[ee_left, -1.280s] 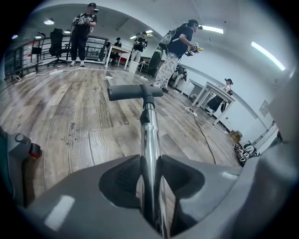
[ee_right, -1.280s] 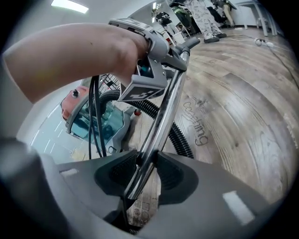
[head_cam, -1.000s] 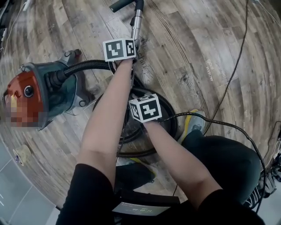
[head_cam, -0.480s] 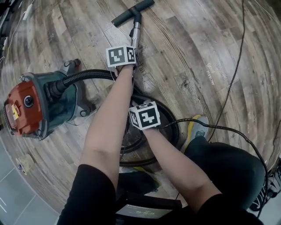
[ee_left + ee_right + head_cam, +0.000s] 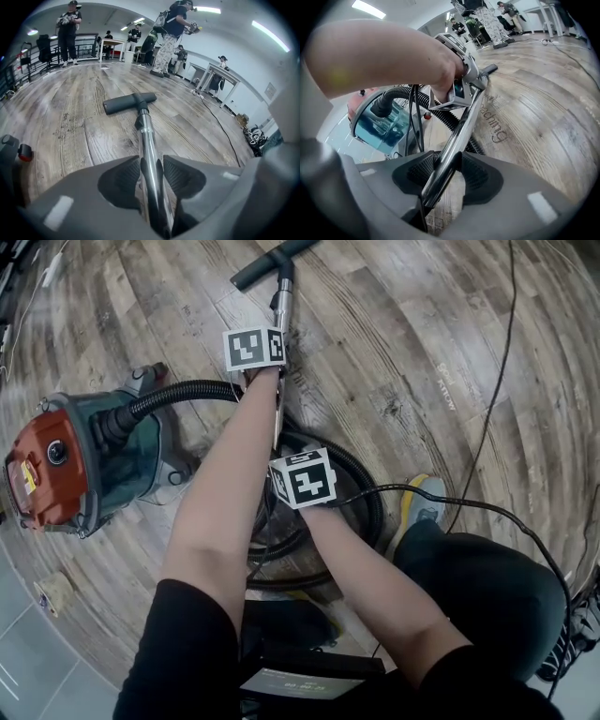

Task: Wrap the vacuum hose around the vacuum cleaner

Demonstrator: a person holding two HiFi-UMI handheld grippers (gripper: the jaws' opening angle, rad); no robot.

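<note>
The red and teal vacuum cleaner [image 5: 66, 465] lies on the wooden floor at the left. Its black ribbed hose [image 5: 178, 395] leaves the body and loops on the floor beneath my arms [image 5: 370, 507]. A shiny metal wand [image 5: 281, 306] runs away from me to a black floor nozzle [image 5: 272, 259]. My left gripper [image 5: 255, 349] is shut on the wand farther out [image 5: 151, 164]. My right gripper [image 5: 302, 478] is shut on the same wand nearer to me [image 5: 446, 164]. In the right gripper view the vacuum cleaner [image 5: 377, 122] and hose [image 5: 422, 101] lie left of the wand.
A thin black cable [image 5: 497, 381] crosses the floor at the right, and another runs to my right gripper. My yellow-soled shoe [image 5: 417, 507] is beside the hose loop. A tape roll [image 5: 52, 592] lies lower left. People [image 5: 176, 33] and tables [image 5: 220, 75] stand far off.
Both grippers keep their hold on the wand. The head view has shifted a little, so more of the nozzle shows; the grippers have barely moved.
</note>
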